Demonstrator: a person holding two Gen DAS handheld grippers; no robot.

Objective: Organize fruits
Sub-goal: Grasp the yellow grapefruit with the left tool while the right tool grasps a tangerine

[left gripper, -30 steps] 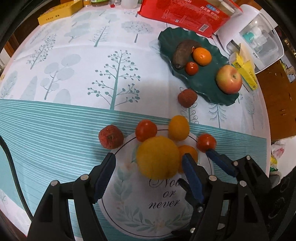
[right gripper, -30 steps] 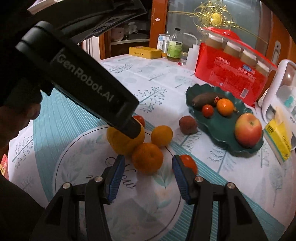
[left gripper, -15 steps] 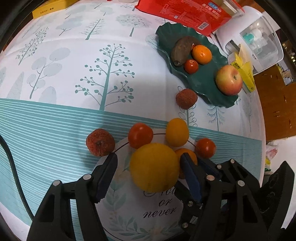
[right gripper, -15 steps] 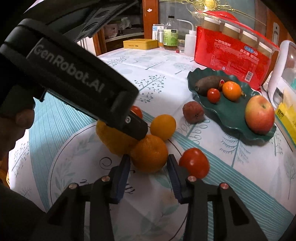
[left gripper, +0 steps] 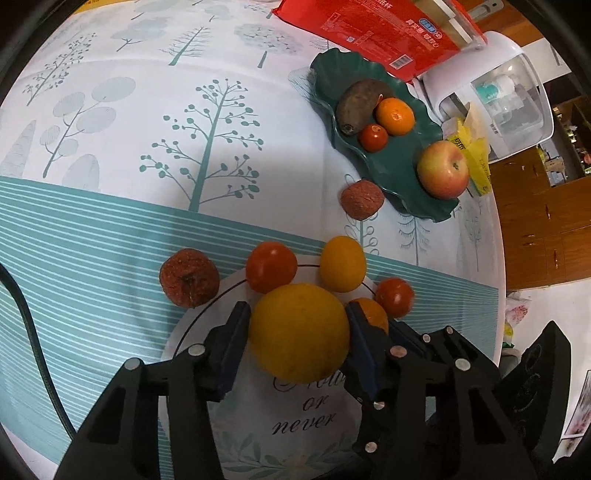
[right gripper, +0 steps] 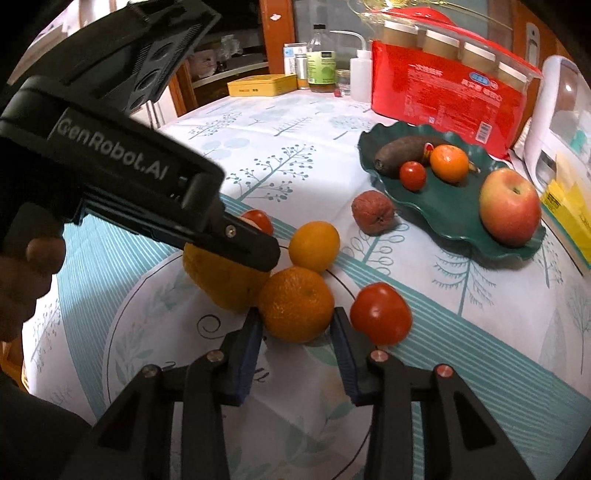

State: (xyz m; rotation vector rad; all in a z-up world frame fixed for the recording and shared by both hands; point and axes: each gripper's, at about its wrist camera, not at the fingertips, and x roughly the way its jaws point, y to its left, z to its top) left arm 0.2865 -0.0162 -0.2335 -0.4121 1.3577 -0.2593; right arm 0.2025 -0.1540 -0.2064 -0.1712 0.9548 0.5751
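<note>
My left gripper is shut on a large yellow orange, which also shows in the right wrist view under the left gripper's body. My right gripper is shut on a smaller orange tangerine, seen behind the left fingers in the left wrist view. Around them on the tablecloth lie a small yellow citrus, two tomatoes and two rough red fruits. A dark green plate holds an apple, a tangerine, a tomato and a brown fruit.
A red snack package and a white appliance stand behind the green plate, with a yellow packet beside it. A yellow tin and bottles stand at the table's far edge. The table's right edge drops off.
Both grippers moved forward and closed: the left one onto the large yellow orange, the right one onto the tangerine.
</note>
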